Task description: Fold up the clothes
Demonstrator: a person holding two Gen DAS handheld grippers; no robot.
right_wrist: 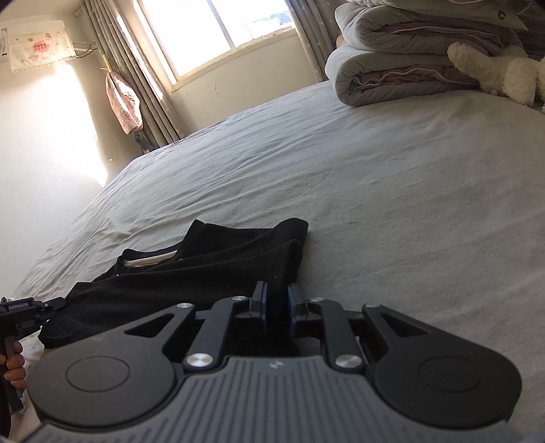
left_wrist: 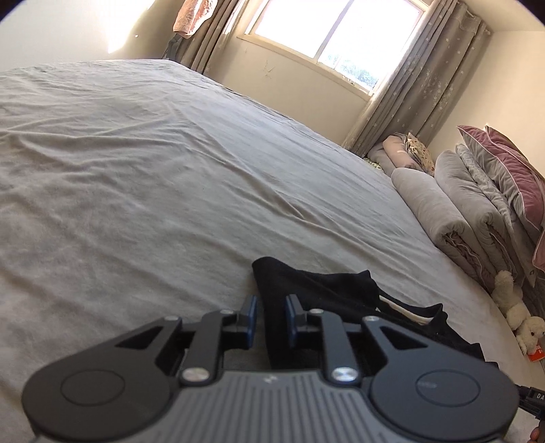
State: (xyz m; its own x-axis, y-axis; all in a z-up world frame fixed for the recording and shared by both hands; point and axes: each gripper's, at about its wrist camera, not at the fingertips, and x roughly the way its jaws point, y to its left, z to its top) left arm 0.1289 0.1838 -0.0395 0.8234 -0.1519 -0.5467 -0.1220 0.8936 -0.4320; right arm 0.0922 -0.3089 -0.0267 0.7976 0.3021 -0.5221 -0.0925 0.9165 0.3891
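A black garment (left_wrist: 323, 289) lies crumpled on the grey bed sheet (left_wrist: 136, 170), with a white strip showing inside its opening (right_wrist: 150, 260). My left gripper (left_wrist: 271, 306) sits at the garment's left end. Its jaws stand slightly apart with a fold of black cloth between them, and a sliver of sheet shows beside the left pad. My right gripper (right_wrist: 277, 300) is at the garment's (right_wrist: 211, 265) right end, where cloth also runs between the slightly parted blue pads. The left gripper (right_wrist: 34, 310) and the hand holding it show at the right wrist view's left edge.
Folded grey duvets (left_wrist: 453, 211) and pink pillows (left_wrist: 504, 163) are stacked along the bed's right side. A white plush toy (left_wrist: 517, 313) lies beside them. Beyond the bed are a window (left_wrist: 327, 30) and curtains. The wide grey sheet stretches ahead of both grippers.
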